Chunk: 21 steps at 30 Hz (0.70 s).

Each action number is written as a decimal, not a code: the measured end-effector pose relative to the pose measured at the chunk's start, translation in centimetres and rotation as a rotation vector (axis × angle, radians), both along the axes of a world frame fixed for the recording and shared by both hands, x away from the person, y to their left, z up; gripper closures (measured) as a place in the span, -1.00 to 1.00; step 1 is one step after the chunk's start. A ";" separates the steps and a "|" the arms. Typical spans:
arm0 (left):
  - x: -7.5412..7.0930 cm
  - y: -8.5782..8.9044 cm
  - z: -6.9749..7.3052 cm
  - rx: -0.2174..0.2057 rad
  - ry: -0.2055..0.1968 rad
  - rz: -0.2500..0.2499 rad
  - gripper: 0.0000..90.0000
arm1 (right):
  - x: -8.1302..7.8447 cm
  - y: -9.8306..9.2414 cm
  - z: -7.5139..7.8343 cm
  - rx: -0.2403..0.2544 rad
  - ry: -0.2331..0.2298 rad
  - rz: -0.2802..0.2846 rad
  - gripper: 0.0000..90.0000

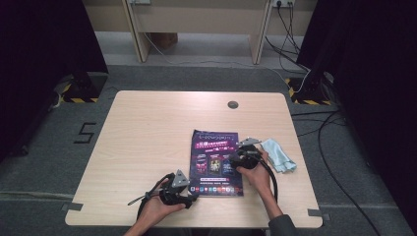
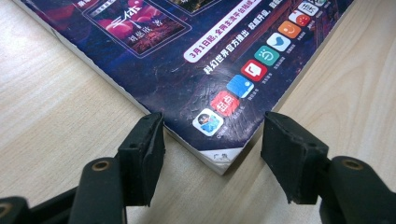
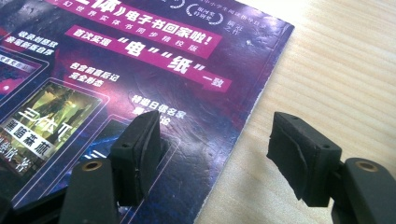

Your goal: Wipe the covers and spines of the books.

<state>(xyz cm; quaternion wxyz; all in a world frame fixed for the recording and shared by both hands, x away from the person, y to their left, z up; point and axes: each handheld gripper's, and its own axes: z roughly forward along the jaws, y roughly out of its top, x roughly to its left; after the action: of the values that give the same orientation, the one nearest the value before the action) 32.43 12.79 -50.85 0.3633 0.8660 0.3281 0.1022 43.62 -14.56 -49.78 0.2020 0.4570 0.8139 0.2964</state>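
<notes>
The left hand-held gripper [image 2: 210,140] is straddling the paperback book's [image 2: 187,60] near-left corner, jaws apart, seemingly not pressing. The right hand-held gripper [image 3: 215,154] is hovering wide over its right edge on the worktop [image 1: 147,137].

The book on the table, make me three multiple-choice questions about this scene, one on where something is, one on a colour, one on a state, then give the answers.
1. Where does the cloth lie?
A. right of the book
B. on the book
C. at the table's far left corner

2. What colour is the cloth?
A. red
B. light blue
C. black

3. How does the left gripper stand?
A. shut on the cloth
B. lifted high off the table
C. open, its jaws either side of the book's corner

Answers:
1. A, the high view shows it on the table beside the book's right edge, behind the right gripper.
2. B, it shows pale blue against the wood.
3. C, the left gripper view shows gaps between both jaws and the corner.
</notes>
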 end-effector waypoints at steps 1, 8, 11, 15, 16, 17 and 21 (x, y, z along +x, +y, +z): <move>0.0 0.0 0.0 -0.002 -0.002 -0.004 -0.15 | 0.0 0.0 0.0 -0.001 0.000 0.006 -0.23; -0.2 1.2 0.4 -0.056 -0.028 -0.020 -0.32 | -0.2 -1.0 1.1 0.057 -0.006 0.012 -0.25; -0.2 2.4 0.6 -0.078 -0.020 0.003 -0.39 | -0.4 -1.6 1.9 0.072 -0.030 0.005 -0.31; 0.2 3.7 0.7 -0.095 -0.009 0.044 -0.46 | -0.6 -2.8 2.6 0.073 -0.057 0.002 -0.35; 0.3 3.9 0.7 -0.089 -0.004 0.051 -0.48 | -0.6 -3.2 2.8 0.075 -0.069 0.000 -0.36; 0.4 4.1 0.6 -0.079 -0.003 0.060 -0.51 | -0.6 -3.6 3.1 0.080 -0.073 -0.013 -0.37; 0.6 4.7 0.5 -0.063 0.009 0.076 -0.53 | -0.6 -5.7 3.8 0.097 -0.090 -0.053 -0.41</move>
<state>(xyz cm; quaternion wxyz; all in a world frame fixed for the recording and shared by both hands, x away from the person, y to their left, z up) 33.06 17.48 -50.37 0.3849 0.8415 0.3653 0.1015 43.03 -20.23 -45.95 0.2239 0.4739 0.7763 0.3502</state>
